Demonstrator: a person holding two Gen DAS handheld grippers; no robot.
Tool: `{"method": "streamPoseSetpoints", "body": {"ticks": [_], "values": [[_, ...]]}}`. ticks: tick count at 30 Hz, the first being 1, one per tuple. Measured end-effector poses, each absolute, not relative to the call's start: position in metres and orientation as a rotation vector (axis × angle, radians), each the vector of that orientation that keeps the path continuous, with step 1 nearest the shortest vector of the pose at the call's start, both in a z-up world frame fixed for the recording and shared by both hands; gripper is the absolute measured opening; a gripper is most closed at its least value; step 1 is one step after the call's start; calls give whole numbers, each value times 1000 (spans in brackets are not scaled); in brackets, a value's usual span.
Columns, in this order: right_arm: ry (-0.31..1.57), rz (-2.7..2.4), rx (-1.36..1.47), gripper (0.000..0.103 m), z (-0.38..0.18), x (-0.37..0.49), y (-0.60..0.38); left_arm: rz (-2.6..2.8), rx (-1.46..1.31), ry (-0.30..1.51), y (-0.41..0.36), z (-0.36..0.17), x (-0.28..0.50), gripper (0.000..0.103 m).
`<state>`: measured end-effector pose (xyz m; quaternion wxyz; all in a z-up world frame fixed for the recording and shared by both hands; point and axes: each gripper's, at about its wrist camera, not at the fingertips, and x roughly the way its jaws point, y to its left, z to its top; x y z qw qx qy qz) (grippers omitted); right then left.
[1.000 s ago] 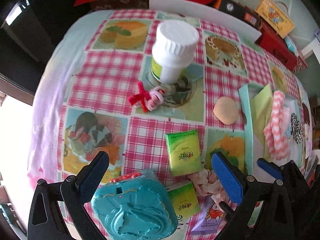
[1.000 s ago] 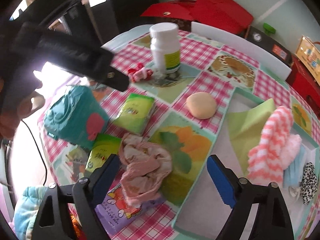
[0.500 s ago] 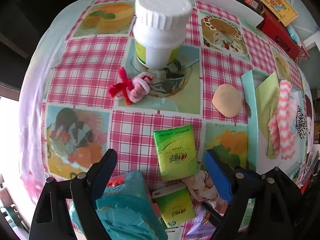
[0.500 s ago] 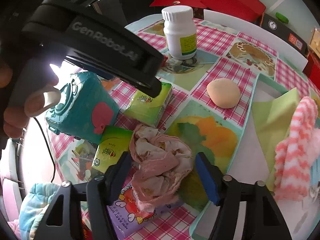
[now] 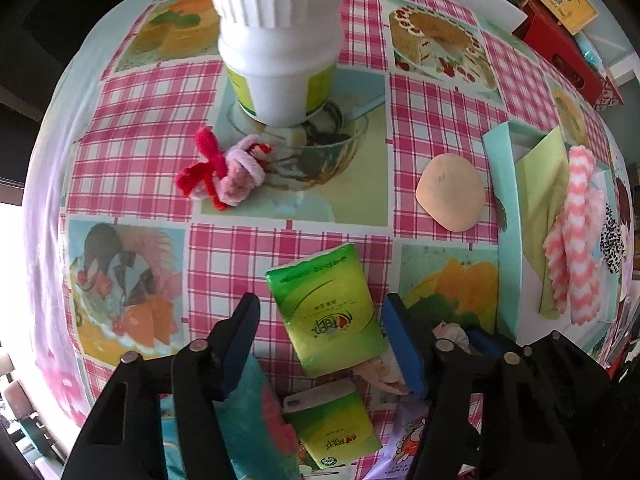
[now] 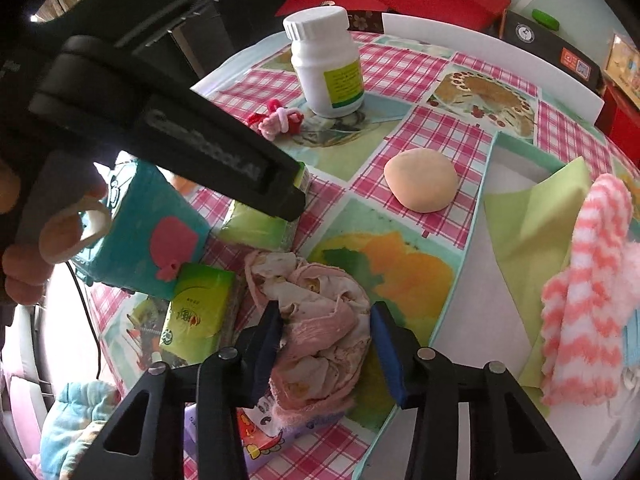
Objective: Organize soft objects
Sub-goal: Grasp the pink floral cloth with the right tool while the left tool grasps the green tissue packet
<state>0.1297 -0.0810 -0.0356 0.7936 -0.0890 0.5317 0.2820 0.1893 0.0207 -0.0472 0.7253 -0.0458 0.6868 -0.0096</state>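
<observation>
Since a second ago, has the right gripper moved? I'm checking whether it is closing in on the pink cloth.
Yes. The right gripper has advanced toward the crumpled pink cloth, which now sits between its narrowed jaws, and the white bottle looks nearer.

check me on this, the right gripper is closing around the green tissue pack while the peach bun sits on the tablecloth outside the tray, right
Not quite. The right wrist view shows the right gripper closing around the crumpled pink cloth, not a green tissue pack. The peach bun does sit on the tablecloth outside the tray.
</observation>
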Motion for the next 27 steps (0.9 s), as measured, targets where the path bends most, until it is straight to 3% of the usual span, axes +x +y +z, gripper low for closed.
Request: {"method": "streamPoseSetpoints", "body": {"ticks": [1, 8, 27], "values": [[1141, 606, -192, 48, -36, 130, -81, -22, -104, 1519, 18, -50, 191, 56], [1128, 606, -198, 45, -37, 131, -81, -13, -115, 1499, 14, -59, 194, 54], [1108, 587, -129, 19, -27, 137, -101, 21, -264, 1311, 19, -23, 178, 54]]}}
